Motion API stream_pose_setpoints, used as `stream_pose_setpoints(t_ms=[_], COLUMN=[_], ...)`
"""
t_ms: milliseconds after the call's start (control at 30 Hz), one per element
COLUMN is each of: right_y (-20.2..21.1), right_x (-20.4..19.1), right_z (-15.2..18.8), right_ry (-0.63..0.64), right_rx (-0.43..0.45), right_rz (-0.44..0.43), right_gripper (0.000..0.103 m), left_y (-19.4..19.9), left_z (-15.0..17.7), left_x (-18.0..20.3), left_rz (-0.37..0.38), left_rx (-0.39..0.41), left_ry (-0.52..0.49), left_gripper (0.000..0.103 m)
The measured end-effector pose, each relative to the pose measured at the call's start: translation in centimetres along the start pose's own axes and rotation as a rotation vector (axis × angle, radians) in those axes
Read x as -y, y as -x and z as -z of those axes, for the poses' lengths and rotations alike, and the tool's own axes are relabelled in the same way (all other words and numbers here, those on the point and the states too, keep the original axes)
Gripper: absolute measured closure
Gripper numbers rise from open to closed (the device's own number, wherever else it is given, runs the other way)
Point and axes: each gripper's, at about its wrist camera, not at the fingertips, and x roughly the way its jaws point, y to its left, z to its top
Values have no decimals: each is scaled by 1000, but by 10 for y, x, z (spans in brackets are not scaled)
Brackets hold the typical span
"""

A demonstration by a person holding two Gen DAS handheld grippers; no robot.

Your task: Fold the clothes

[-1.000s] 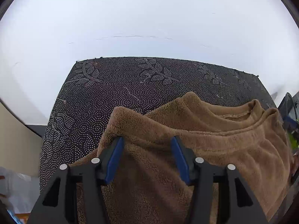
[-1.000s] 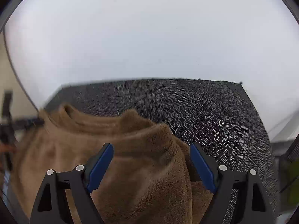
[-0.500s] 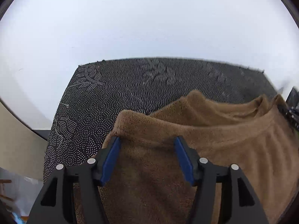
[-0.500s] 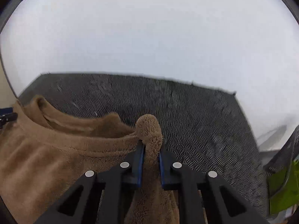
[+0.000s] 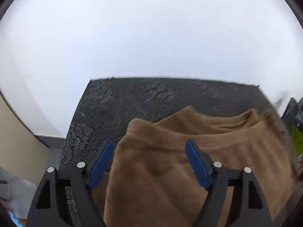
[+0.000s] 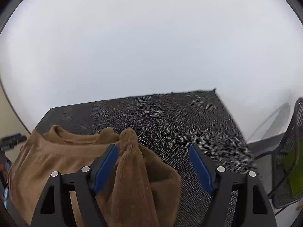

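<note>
A fuzzy brown fleece sweater (image 5: 189, 170) lies on a black mat patterned with fine white dots (image 5: 151, 102), spread from the centre of the left wrist view toward 3 and 6 o'clock, its ribbed neckline (image 5: 233, 123) toward 2 o'clock. The left gripper (image 5: 149, 162), black with blue pads, stands released, its jaws wide apart with a raised shoulder of fleece between them; whether the pads touch the cloth cannot be told. In the right wrist view the right gripper (image 6: 153, 167) is likewise released: a bunched ridge of the same sweater (image 6: 132, 170) rises just beside the left blue pad (image 6: 105, 168), while the other pad stands clear over bare mat (image 6: 189, 124). The sweater's lower part is cut off by the bottom edge in both views and partly hidden behind the black finger frames. At 3 o'clock a black wire mesh basket (image 6: 291, 151) holds something green, blurred and cropped. At 9 o'clock a small dark object is too smeared to identify. Behind the mat a plain white wall (image 6: 151, 47) fills the upper half.
</note>
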Motion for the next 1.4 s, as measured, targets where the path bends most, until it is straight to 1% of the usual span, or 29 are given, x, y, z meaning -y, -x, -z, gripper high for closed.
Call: stream_pose_setpoints(t_ms=[33, 100, 167, 200, 233, 300, 433, 533, 567, 633, 700, 767, 833, 900, 967, 1033, 1133, 1167, 1200, 1233, 1300, 1400], right_y=[6, 18, 13, 9, 5, -4, -22, -35, -37, -42, -47, -42, -34, -12, 6, 14, 4, -3, -9, -14, -17, -21], right_x=[-11, -32, -59, -67, -67, -67, -67, -68, -72, -72, -73, -73, -72, -69, -74, -90, -110, -115, -119, -122, -122, -121], right_z=[5, 15, 29, 35, 38, 44, 57, 66, 67, 65, 63, 63, 62, 58, 57, 62, 76, 81, 86, 91, 90, 89], right_ry=[35, 105, 174, 192, 190, 185, 177, 174, 188, 190, 192, 180, 152, 94, 79, 121, 189, 203, 217, 228, 224, 219], right_rx=[1, 0, -38, -57, -71, -98, -153, -192, -190, -191, -191, -185, -177, -136, -96, -98, -130, -146, -163, -176, -179, -183], right_rz=[-16, -49, -109, -142, -148, -160, -185, -199, -184, -184, -185, -185, -184, -168, -196, -216, -206, -199, -191, -185, -186, -188], right_gripper=[24, 24, 24, 24, 24, 24, 24, 22, 22, 20, 20, 20, 20, 19, 19, 19, 19, 19, 17, 13, 8, 5], left_y=[-1, -11, -27, -36, -46, -56, -53, -53, -54, -56, -55, -45, -28, -7, 0, 6, 3, -2, -7, -9, -13, -17], left_z=[1, 9, 18, 23, 28, 34, 36, 38, 39, 37, 34, 34, 36, 44, 55, 66, 79, 82, 85, 85, 86, 86], left_x=[7, 27, 38, 44, 44, 32, 15, 21, 25, 30, 30, 29, 30, 38, 48, 57, 64, 63, 60, 60, 60, 60], left_rz=[25, 80, 72, 58, 33, 44, 49, 15, -4, -22, -14, 1, 18, 60, 81, 102, 80, 82, 85, 82, 73, 65], left_rx=[-10, -64, -113, -140, -165, -184, -154, -149, -153, -162, -170, -175, -154, -122, -129, -139, -147, -143, -138, -135, -129, -126], left_ry=[-15, -56, -94, -116, -127, -83, -29, -60, -78, -100, -95, -69, -55, -73, -96, -119, -146, -142, -135, -136, -139, -141], left_gripper=[18, 18, 18, 18, 18, 16, 16, 16, 16, 14, 14, 14, 13, 9, 6, 5, 5, 3, 1, 1, 0, 0])
